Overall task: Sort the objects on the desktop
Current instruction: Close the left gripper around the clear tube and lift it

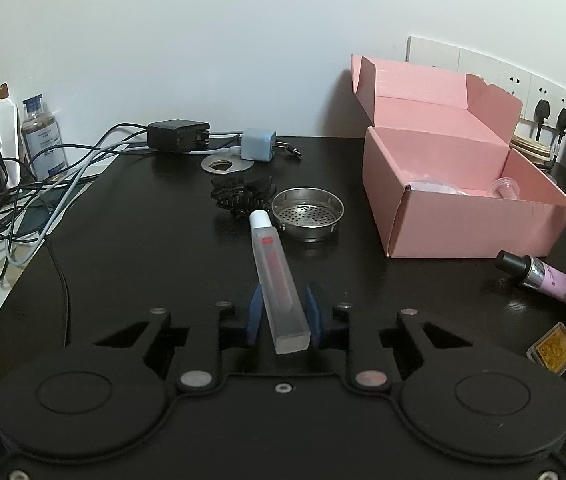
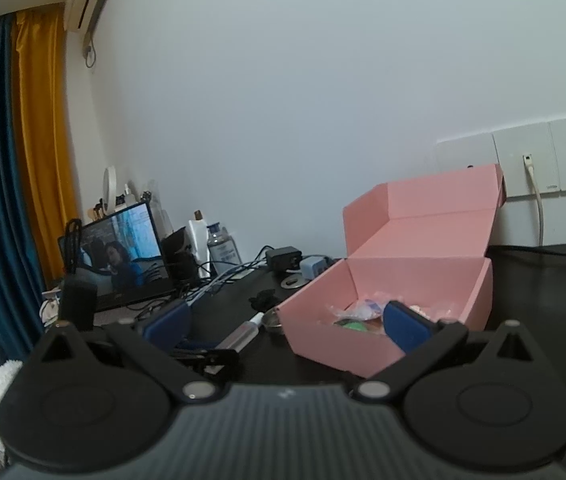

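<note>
The left claw (image 1: 283, 314) has its two blue pads (image 1: 254, 312) set either side of the flat crimped end of a frosted tube (image 1: 279, 280); the right pad looks to touch the tube while a sliver of gap shows on the left, so I cannot tell whether it is truly clenched on it or only closing. The tube lies on the black worktop (image 1: 143, 248), white cap pointing away toward a metal strainer cup (image 1: 307, 216) and a black hair clip (image 1: 241, 196) just beside the cap. I judge the tube light, soft-walled and a little slick: a grip at the stiff crimped tail should hold best, since squeezing mid-body would deform it and let the long end droop. To the right stands the open pink box (image 1: 455, 220), already holding wrapped bits, the likely place for the tube. The right claw (image 2: 287, 320) hangs released above the near edge of the box (image 2: 323, 344), grasping nothing.
</note>
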{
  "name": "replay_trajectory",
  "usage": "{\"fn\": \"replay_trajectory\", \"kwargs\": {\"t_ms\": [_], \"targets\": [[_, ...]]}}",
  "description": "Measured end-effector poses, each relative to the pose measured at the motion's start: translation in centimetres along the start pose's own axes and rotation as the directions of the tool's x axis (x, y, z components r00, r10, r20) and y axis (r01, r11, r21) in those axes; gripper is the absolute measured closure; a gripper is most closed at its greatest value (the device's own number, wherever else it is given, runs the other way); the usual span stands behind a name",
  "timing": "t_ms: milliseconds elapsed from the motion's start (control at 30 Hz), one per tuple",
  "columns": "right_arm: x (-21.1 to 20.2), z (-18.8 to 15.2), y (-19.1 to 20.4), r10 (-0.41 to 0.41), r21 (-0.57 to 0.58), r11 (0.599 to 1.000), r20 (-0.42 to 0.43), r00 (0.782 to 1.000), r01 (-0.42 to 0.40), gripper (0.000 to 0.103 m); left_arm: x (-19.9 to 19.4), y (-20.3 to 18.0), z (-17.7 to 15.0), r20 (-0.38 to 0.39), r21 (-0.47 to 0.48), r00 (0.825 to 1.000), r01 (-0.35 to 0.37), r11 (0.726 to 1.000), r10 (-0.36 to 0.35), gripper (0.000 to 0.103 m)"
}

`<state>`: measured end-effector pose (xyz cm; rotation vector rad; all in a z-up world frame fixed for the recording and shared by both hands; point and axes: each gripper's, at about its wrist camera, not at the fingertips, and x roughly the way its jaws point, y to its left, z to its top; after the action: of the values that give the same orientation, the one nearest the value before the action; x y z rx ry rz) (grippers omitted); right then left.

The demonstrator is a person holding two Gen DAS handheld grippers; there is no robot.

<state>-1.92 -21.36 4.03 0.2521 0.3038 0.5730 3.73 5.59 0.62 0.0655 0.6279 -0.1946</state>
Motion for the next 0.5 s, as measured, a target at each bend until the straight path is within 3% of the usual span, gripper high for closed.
{"fn": "replay_trajectory", "kwargs": {"t_ms": [500], "targets": [[-0.09, 0.06, -0.27, 0.002, 0.001, 1.0, 0.0, 1.0, -0.002, 0.001, 0.42, 0.82, 0.43, -0.006, -0.022, 1.0, -0.022, 1.0, 0.022, 0.076]]}}
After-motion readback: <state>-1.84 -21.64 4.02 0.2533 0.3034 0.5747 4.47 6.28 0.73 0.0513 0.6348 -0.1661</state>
